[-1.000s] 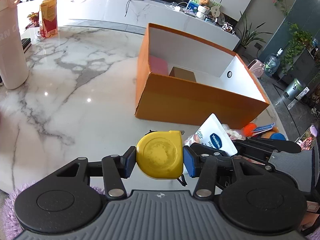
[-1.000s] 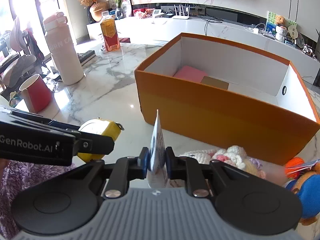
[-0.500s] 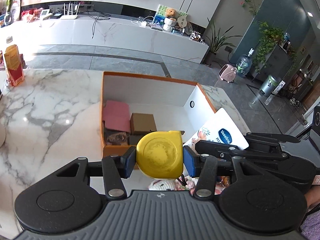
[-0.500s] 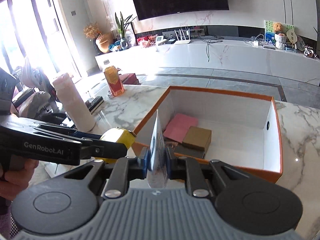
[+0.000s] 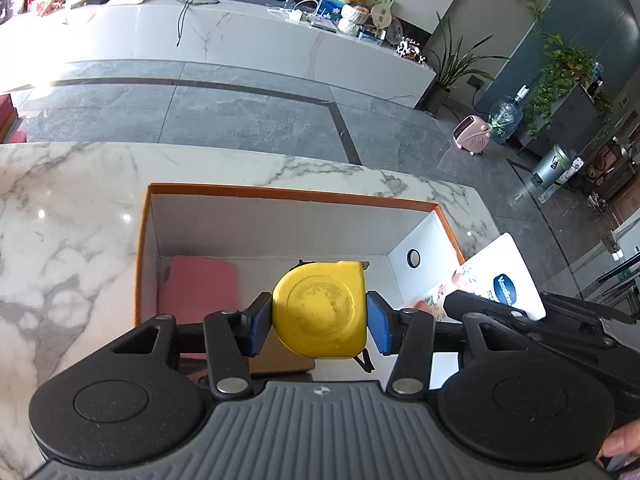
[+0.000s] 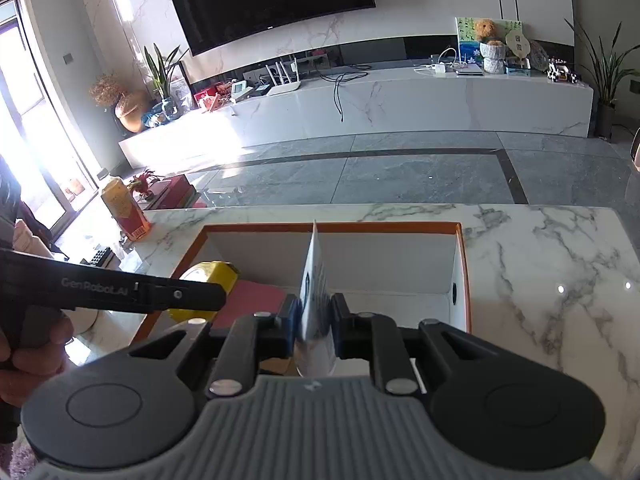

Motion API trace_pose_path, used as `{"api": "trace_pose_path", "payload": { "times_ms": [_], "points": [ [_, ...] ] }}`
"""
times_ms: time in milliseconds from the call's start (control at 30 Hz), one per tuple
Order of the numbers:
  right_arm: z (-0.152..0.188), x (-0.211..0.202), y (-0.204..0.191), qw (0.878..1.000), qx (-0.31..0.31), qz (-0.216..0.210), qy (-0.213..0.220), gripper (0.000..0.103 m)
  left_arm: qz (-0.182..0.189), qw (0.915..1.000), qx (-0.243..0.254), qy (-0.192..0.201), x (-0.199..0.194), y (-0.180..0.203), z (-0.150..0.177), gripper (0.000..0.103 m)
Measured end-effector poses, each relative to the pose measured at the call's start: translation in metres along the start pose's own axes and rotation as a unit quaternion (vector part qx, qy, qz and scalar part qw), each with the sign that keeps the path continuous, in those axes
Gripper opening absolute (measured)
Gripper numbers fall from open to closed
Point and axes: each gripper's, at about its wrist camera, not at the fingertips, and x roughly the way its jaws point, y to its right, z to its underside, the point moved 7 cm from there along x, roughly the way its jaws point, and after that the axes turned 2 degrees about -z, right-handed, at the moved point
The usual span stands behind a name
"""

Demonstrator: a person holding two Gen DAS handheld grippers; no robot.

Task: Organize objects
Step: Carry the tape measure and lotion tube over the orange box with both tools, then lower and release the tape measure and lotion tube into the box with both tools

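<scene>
My left gripper is shut on a yellow tape measure and holds it above the open orange box. My right gripper is shut on a white Vaseline tube, held upright over the same box. The tube also shows in the left wrist view at the right, and the tape measure shows in the right wrist view at the left. Inside the box lie a pink pad and a brown carton, partly hidden by the grippers.
The box stands on a white marble table whose far edge drops to a grey tiled floor. An orange drink bottle stands at the table's far left corner. The person's hand holds the left gripper.
Both grippers have risen and moved forward, from the table in front of the box to above its inside. Each keeps hold of its object.
</scene>
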Motion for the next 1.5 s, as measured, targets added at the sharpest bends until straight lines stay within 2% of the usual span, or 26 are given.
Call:
{"api": "trace_pose_path", "payload": {
  "times_ms": [200, 367, 533, 667, 733, 933, 1100, 1267, 1400, 1500],
  "points": [
    [-0.006, 0.045, 0.026, 1.0, 0.018, 0.013, -0.022, 0.019, -0.016, 0.9986, -0.031, -0.039, 0.068, -0.008, -0.009, 0.058],
    [-0.007, 0.07, 0.042, 0.999, 0.036, 0.022, -0.033, 0.019, -0.063, 0.9964, -0.01, -0.056, 0.096, -0.013, -0.007, 0.058],
    [-0.004, 0.086, 0.046, 0.998, 0.045, 0.023, -0.041, 0.019, -0.117, 0.9911, 0.015, -0.062, 0.107, -0.011, -0.003, 0.058],
    [-0.005, 0.095, 0.049, 0.997, 0.052, 0.027, -0.046, 0.019, -0.137, 0.9869, 0.024, -0.082, 0.11, -0.009, 0.001, 0.058],
    [-0.004, 0.098, 0.049, 0.997, 0.057, 0.029, -0.049, 0.019, -0.158, 0.9822, 0.034, -0.096, 0.113, -0.011, 0.002, 0.059],
    [-0.003, 0.106, 0.047, 0.996, 0.052, 0.033, -0.058, 0.019, -0.144, 0.9814, 0.009, -0.127, 0.116, -0.02, 0.01, 0.06],
    [-0.003, 0.112, 0.046, 0.996, 0.05, 0.034, -0.067, 0.019, -0.112, 0.9886, -0.001, -0.101, 0.091, -0.023, 0.005, 0.066],
    [-0.005, 0.127, 0.04, 0.996, 0.03, 0.046, -0.074, 0.019, -0.089, 0.9955, -0.006, -0.031, 0.04, -0.032, -0.015, 0.066],
    [-0.005, 0.143, 0.023, 0.995, -0.005, 0.055, -0.081, 0.019, -0.093, 0.9955, -0.018, 0.01, 0.009, -0.045, -0.025, 0.065],
    [-0.005, 0.153, 0.011, 0.994, -0.031, 0.069, -0.081, 0.019, -0.092, 0.9952, -0.022, 0.023, -0.003, -0.054, -0.026, 0.065]
  ]
}}
